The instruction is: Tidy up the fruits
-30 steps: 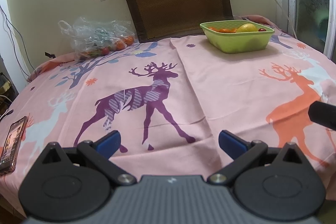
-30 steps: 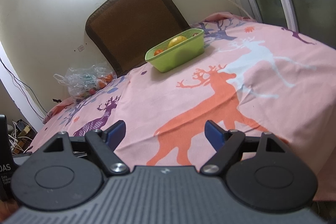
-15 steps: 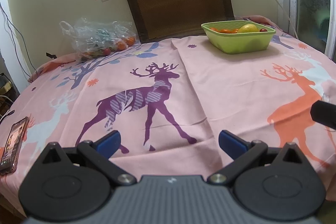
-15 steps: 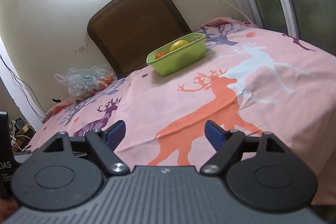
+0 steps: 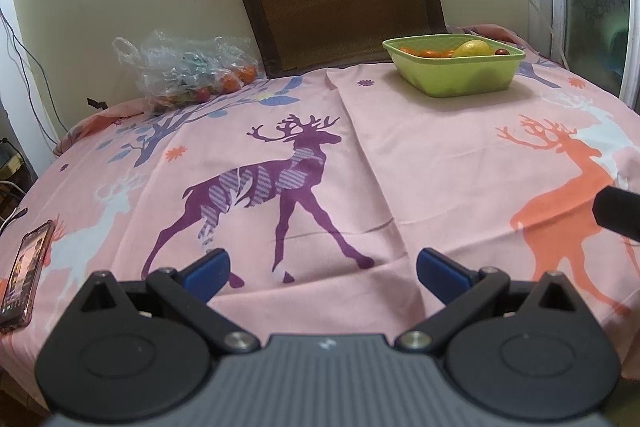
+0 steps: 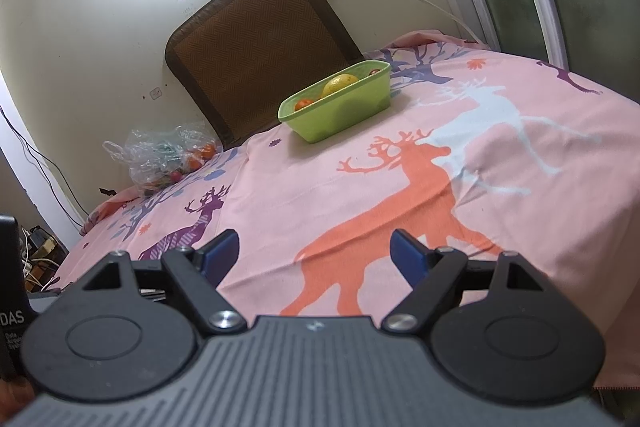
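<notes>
Green basket (image 5: 460,79) holds seemingly oranges; left gripper (image 5: 322,273) and right gripper (image 6: 316,253) jaws spread, empty.

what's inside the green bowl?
Above the green bowl's rim: a yellow fruit, several orange fruits and one small dark red fruit. The opaque wall hides anything lower.

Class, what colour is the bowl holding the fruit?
Lime green bowl; clearest in the left wrist view.
</notes>
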A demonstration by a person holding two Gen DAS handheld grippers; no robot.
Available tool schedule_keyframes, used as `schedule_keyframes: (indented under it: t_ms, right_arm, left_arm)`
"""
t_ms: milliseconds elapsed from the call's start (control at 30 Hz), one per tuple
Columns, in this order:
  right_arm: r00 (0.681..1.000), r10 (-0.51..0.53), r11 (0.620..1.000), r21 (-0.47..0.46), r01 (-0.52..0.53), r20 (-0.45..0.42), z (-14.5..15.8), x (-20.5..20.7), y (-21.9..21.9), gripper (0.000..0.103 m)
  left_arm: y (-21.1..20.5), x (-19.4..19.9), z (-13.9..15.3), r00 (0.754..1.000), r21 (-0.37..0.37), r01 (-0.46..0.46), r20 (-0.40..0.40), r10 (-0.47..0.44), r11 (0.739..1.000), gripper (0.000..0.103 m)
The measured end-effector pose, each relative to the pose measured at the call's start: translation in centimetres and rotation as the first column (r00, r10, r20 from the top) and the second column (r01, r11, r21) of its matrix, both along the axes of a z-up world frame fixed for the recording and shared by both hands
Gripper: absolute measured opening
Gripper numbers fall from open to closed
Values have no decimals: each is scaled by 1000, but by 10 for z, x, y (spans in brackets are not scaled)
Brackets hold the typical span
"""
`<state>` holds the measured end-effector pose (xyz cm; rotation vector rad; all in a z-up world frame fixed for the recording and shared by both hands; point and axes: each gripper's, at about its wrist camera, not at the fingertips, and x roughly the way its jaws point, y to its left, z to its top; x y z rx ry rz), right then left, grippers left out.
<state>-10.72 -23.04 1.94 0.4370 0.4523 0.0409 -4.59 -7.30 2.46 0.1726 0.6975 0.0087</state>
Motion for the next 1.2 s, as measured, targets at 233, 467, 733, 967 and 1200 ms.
schedule_keyframes:
  t_ms: [233, 467, 733, 967, 1200]
  right_arm:
    - [1000, 1, 1000, 0, -1, 0, 0, 0, 0, 85]
    - [1000, 1, 1000, 1, -1, -1, 0, 0, -1, 85]
    - [1000, 1, 1000, 0, -1, 0, 0, 1, -1, 85]
    - [1000, 1, 1000, 1, -1, -1, 0, 1, -1, 85]
    - [1000, 9, 1000, -8, -9, 3, -1, 3, -1, 85]
  left_arm:
    - [0, 1, 0, 1000, 0, -2, -6, 2, 1000, 103]
    - [0, 1, 0, 1000, 2, 1, -11, -1, 1000, 103]
    - [0, 1, 0, 1000, 2, 0, -11, 0, 1000, 103]
    - [2, 4, -3, 999, -3, -16, -31, 16, 1000, 103]
    - [7, 9, 0, 999, -18, -19, -35, 19, 1000, 103]
